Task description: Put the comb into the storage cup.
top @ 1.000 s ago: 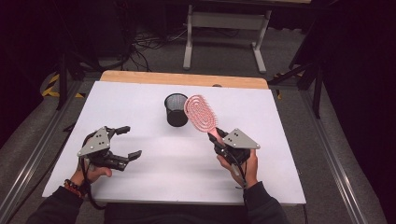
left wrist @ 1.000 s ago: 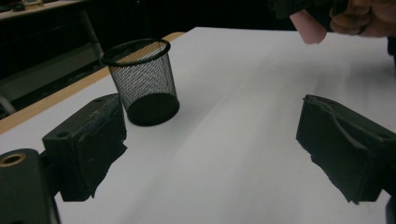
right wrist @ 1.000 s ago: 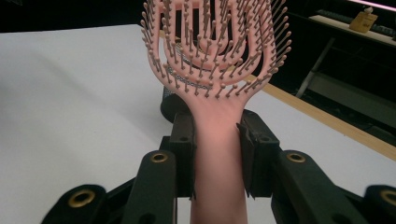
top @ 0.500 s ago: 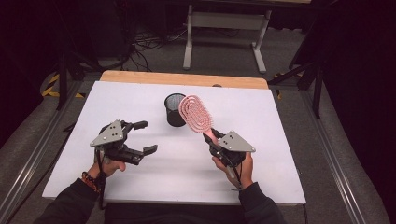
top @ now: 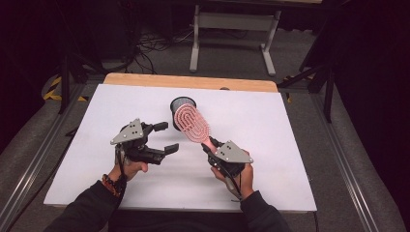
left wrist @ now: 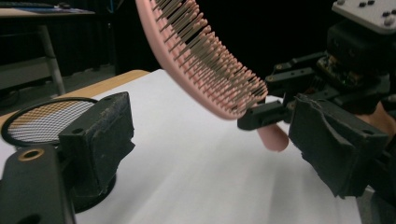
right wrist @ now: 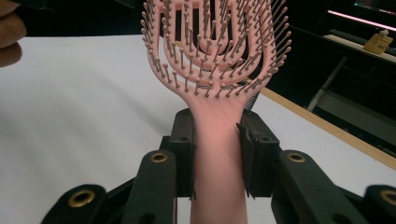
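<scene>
Right gripper (top: pixel 211 147): fingers (right wrist: pixel 184 140) are clamping the handle of the pink vented hairbrush (top: pixel 192 124), pads pressing both sides; the brush head is tilting up and away, overlapping the black mesh cup (top: pixel 182 104) in the high view. Left gripper (top: pixel 163 137): fingers (left wrist: pixel 100 135) are standing apart with nothing between them, having just been closing slightly; they are pointing toward the brush, not touching it. The white bench (top: pixel 270 145) is lying bare right and forward of the brush, with open room to each edge.
</scene>
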A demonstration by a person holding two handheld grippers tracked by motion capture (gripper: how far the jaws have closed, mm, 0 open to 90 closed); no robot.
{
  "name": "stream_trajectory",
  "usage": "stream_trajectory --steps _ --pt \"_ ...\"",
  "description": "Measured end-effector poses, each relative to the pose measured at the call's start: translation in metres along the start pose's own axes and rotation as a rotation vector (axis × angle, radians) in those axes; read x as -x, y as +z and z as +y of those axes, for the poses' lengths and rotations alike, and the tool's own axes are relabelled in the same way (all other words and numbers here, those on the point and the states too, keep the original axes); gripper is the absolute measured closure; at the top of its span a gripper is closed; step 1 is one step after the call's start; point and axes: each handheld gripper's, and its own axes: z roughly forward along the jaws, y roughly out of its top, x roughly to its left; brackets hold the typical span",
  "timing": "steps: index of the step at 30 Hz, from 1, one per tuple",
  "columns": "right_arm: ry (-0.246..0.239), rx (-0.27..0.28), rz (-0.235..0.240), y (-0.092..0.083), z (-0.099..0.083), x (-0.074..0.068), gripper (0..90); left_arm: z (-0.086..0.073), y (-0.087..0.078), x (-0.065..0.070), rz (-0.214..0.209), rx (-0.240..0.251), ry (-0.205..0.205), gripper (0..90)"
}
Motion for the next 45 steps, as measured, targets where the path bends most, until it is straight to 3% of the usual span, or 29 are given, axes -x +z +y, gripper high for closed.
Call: stream_trajectory --steps 10,15,20,27,34,45 --pt "-0.043 0.017 -0.009 0.005 0.003 -0.014 69.0 0.004 0.017 0.004 -0.012 0.056 -0.075 29.7" --pt "-0.056 0.03 -0.023 0.007 0.002 -0.019 69.1 0.003 0.015 0.004 -0.002 0.105 -0.088 41.3" --pt "-0.074 0.033 -0.034 0.008 0.002 -0.022 69.1 0.005 0.012 0.005 0.014 0.141 -0.104 45.8" --pt "-0.1 0.036 -0.049 0.008 0.002 -0.025 69.2 0.008 0.011 0.003 -0.004 0.173 -0.131 52.7" --pt "-0.123 0.034 -0.064 0.011 0.001 -0.028 69.3 0.01 0.013 0.005 0.015 0.2 -0.127 58.3" --pt "-0.112 0.035 -0.084 0.013 0.0 -0.027 69.1 0.012 0.017 0.01 0.024 0.231 -0.12 61.2"
